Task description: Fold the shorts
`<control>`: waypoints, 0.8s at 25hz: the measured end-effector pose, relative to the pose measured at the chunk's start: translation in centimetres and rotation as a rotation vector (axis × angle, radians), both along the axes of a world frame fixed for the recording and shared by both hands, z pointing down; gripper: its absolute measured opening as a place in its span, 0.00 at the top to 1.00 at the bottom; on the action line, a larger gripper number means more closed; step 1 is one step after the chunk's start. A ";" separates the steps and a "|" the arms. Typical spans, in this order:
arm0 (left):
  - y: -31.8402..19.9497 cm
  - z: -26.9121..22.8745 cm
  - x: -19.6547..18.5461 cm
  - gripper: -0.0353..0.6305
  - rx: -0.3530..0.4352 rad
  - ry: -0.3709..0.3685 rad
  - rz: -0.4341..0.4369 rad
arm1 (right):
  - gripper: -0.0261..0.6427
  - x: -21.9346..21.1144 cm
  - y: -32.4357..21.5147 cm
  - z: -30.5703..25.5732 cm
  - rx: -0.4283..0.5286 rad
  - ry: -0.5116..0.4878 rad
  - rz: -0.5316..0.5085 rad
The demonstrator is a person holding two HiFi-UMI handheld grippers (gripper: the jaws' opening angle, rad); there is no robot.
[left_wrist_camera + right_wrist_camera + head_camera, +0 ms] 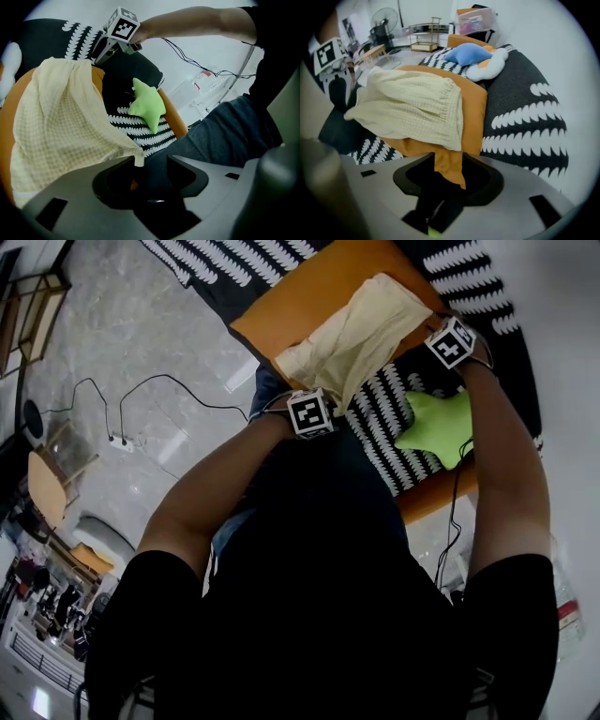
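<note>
The left gripper's jaws stand released, with a corner of the pale yellow checked shorts at their gap, and the right gripper's jaws gape around a hanging orange blanket corner, the shorts lying on that blanket near a green star cushion.

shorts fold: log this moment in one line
step: fold shorts | shorts: pale yellow, lying on orange cover | left gripper: open, shorts corner between jaws | right gripper: open, orange cover edge between jaws
</note>
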State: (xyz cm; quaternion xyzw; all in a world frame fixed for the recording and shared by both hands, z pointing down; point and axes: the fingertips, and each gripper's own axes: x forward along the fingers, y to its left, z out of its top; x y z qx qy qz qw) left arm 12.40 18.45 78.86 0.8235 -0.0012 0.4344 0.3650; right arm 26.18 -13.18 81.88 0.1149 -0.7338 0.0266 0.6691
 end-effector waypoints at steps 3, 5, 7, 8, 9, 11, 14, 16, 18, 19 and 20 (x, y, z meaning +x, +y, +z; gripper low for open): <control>0.6 -3.0 0.3 0.57 -0.070 0.070 0.008 | 0.66 1.3 0.4 -2.5 0.005 -0.067 0.154; -0.2 -4.8 -0.8 0.56 -0.076 0.054 0.029 | 0.66 2.2 0.3 -4.8 0.030 -0.100 0.240; -1.3 -6.9 -2.1 0.56 -0.071 0.032 0.029 | 0.66 3.2 0.4 -7.5 0.044 -0.134 0.321; -2.0 -8.0 -2.5 0.56 -0.069 0.026 0.020 | 0.66 3.7 0.8 -8.6 0.038 -0.155 0.365; -2.6 -9.1 -2.9 0.56 -0.066 0.022 0.007 | 0.66 4.2 1.4 -9.5 0.026 -0.180 0.409; -4.4 -11.0 -3.7 0.56 -0.056 0.015 -0.024 | 0.66 4.9 2.3 -11.1 -0.004 -0.241 0.499; -8.1 -13.5 -4.9 0.56 -0.033 0.010 -0.079 | 0.66 5.3 3.0 -13.4 -0.025 -0.332 0.636; -10.7 -15.1 -5.6 0.56 -0.019 0.010 -0.116 | 0.66 5.5 3.8 -14.3 -0.040 -0.384 0.718; -12.9 -16.3 -6.1 0.56 -0.011 0.018 -0.141 | 0.66 5.6 4.6 -15.2 -0.050 -0.423 0.789; -14.1 -16.8 -6.4 0.56 -0.009 0.023 -0.151 | 0.66 5.6 4.9 -15.7 -0.053 -0.440 0.822; -15.2 -17.2 -6.7 0.56 -0.009 0.027 -0.161 | 0.66 5.4 5.1 -16.0 -0.058 -0.458 0.855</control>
